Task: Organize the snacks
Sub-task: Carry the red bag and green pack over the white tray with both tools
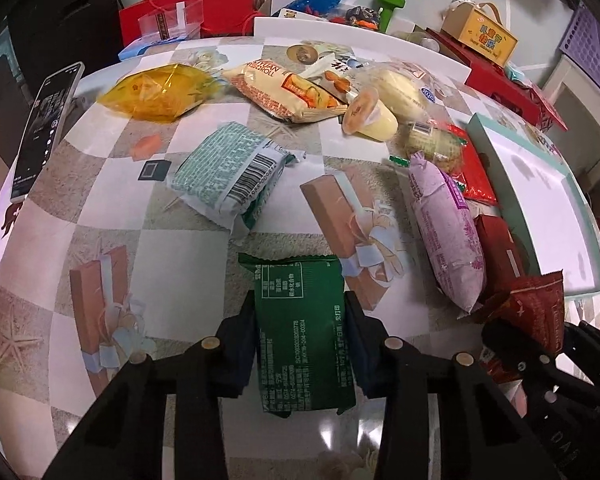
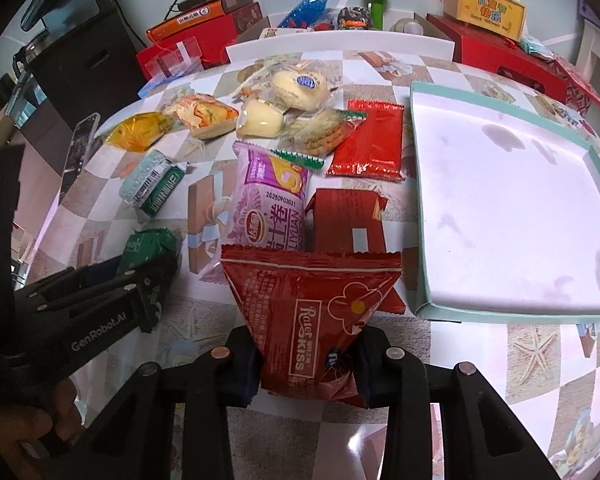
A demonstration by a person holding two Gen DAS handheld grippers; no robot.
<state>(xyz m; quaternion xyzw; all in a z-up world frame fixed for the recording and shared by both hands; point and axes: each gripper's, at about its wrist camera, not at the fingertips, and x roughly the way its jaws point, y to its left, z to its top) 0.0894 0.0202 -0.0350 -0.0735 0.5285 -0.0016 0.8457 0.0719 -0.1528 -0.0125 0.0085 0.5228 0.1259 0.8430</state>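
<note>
In the left wrist view my left gripper (image 1: 300,304) is shut on a dark green snack packet (image 1: 304,332), its pads pressing both long sides. In the right wrist view my right gripper (image 2: 306,340) is shut on a red "Rater Kiss" packet (image 2: 312,296), pinched at its lower end so the top fans wide. Each gripper also shows in the other's view: the left gripper (image 2: 152,280) with the green packet (image 2: 148,244), and the red packet (image 1: 536,308) at the right. A white tray with a teal rim (image 2: 512,208) lies to the right.
Loose snacks cover the checked tablecloth: a purple packet (image 2: 268,200), a flat red packet (image 2: 368,140), a dark red packet (image 2: 344,220), a teal packet (image 1: 228,176), a yellow bag (image 1: 160,92) and a jelly cup (image 1: 370,118). A phone (image 1: 44,128) lies at the left edge. Boxes line the back.
</note>
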